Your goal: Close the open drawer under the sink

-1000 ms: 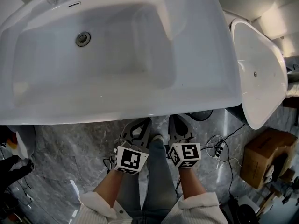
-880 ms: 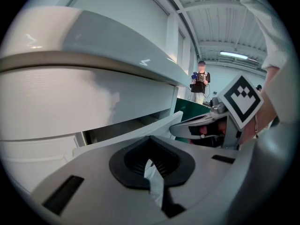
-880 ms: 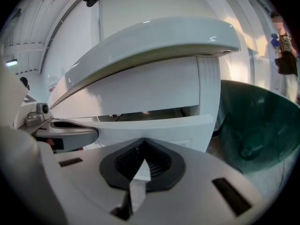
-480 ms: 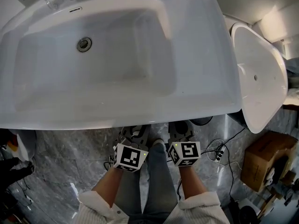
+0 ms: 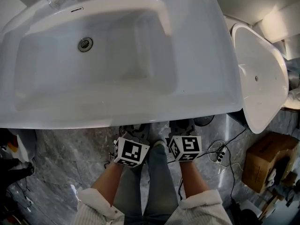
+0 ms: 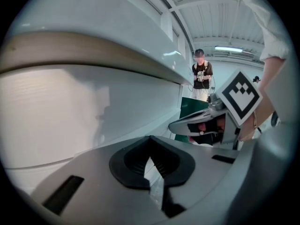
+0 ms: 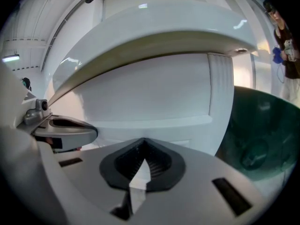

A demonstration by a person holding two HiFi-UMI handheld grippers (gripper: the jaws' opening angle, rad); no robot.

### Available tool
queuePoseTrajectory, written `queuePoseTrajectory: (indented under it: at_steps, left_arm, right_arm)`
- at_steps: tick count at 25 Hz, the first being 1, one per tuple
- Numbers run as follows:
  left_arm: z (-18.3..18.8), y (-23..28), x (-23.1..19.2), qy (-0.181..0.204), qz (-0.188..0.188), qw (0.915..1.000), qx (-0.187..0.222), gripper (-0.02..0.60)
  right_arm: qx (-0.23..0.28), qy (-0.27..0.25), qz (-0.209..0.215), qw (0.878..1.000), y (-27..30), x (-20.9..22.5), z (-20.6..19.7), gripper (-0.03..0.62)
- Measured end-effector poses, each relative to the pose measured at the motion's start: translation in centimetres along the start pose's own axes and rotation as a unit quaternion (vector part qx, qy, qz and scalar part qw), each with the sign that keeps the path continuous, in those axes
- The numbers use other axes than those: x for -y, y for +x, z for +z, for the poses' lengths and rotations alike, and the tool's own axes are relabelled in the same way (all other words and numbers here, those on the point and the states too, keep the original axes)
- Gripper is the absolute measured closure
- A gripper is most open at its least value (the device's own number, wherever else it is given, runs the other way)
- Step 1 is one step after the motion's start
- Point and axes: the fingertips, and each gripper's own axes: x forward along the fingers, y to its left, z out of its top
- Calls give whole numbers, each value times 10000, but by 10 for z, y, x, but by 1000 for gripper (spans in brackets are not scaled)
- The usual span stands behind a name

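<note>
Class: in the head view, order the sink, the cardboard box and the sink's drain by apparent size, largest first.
1. sink
2. cardboard box, though it sits lower, on the floor, farther from the camera
3. drain

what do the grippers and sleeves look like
The left gripper and right gripper both have smooth grey bodies, with black ribbed pads around the jaws. Each carries a white cube printed with black square markers. The sleeves are white and bunched at the wrists.

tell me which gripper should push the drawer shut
left, likely: the left gripper sits nearer the middle of the sink; the right gripper faces the drawer front near its right end
</note>
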Motion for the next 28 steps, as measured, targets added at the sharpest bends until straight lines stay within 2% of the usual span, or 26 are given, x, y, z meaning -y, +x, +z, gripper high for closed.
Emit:
queuePoseTrajectory:
  at_steps: [5, 17, 22, 28]
  left_arm:
    - [4, -1, 2, -203, 71, 9997, 62, 566]
    - [30, -22, 26, -249, 113, 9994, 201, 566]
    - [61, -35, 46, -269, 129, 9991, 315, 566]
    - [111, -53, 72, -156, 128, 9982, 569, 566]
  right_arm:
    - [-3, 19, -7, 10000, 0, 0, -2, 585]
    - [112, -21, 292, 9995, -29, -16, 16, 585]
    - [100, -22, 475, 9988, -61, -25, 30, 585]
    - [386, -44, 691, 9969, -105, -29, 76, 585]
